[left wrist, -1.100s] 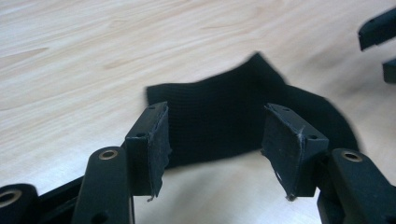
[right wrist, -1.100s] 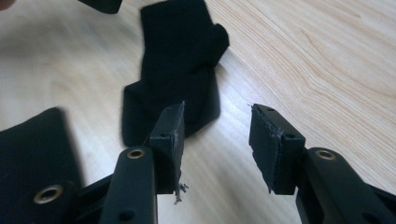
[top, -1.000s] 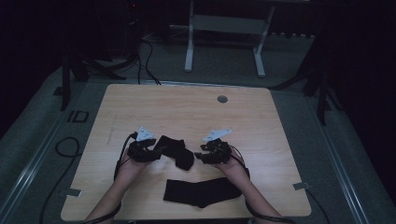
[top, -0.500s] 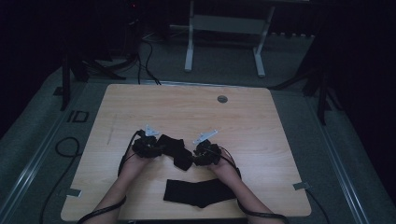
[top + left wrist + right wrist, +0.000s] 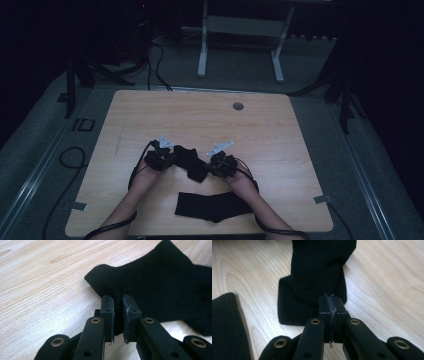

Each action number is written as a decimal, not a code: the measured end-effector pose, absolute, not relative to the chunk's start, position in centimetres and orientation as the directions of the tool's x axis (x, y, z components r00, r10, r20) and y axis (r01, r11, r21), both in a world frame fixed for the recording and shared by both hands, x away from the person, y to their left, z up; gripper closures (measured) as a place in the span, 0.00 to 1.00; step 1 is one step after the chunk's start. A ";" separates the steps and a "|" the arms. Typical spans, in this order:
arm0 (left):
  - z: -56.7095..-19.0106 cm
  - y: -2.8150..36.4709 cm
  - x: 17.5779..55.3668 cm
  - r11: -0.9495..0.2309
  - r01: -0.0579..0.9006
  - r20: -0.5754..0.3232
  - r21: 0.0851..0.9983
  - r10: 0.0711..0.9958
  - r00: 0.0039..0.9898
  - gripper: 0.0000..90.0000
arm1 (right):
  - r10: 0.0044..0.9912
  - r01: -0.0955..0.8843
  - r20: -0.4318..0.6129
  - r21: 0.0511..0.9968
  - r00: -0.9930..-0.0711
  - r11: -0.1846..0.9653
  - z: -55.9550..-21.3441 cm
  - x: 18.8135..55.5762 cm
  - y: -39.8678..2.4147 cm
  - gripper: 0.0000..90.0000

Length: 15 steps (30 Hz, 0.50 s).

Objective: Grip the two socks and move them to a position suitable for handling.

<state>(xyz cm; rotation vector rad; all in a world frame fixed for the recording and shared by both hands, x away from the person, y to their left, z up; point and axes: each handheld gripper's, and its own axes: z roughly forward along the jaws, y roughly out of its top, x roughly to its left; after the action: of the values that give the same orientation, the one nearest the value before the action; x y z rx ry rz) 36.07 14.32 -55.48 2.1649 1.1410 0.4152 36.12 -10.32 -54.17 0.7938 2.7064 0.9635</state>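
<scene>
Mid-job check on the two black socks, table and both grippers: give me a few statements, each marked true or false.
1. The left gripper is shut on the held sock. True.
2. The right gripper stands wide open. False: it pinches the same sock.
3. The second sock lies flat nearer the person. True.
4. The table is white. False: light wood.

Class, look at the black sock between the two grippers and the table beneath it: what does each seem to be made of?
Black sock: knitted fabric, matte, going by its fine ribbed rows; the fibre is unclear. Table: pale wood or wood-look laminate, smooth, with visible grain lines.
</scene>
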 end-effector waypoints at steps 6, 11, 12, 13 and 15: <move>-54.4 14.3 35.6 -0.421 0.591 0.009 0.688 0.819 0.574 0.91 | 0.530 0.441 0.073 0.655 -0.845 0.613 -53.5 36.1 -11.3 0.99; -54.4 14.6 35.6 -0.416 0.600 -0.007 0.683 0.818 0.576 0.91 | 0.532 0.452 0.098 0.668 -0.841 0.591 -53.8 36.2 -11.6 0.95; -54.5 15.0 35.6 -0.417 0.609 -0.005 0.675 0.823 0.568 0.91 | 0.542 0.456 0.093 0.670 -0.835 0.586 -53.9 36.2 -11.6 0.89; -54.6 15.1 35.6 -0.416 0.610 -0.001 0.675 0.826 0.564 0.91 | 0.552 0.476 0.111 0.659 -0.827 0.582 -54.2 36.5 -11.6 0.82; -54.8 15.4 35.6 -0.410 0.616 -0.010 0.673 0.828 0.561 0.91 | 0.550 0.472 0.092 0.642 -0.830 0.605 -54.5 36.6 -11.4 0.85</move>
<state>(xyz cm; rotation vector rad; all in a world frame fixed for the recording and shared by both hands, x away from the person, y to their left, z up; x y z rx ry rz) 35.62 15.43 -54.76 2.1628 1.1524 0.4329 36.60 -11.40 -54.51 0.8664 2.7102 1.0324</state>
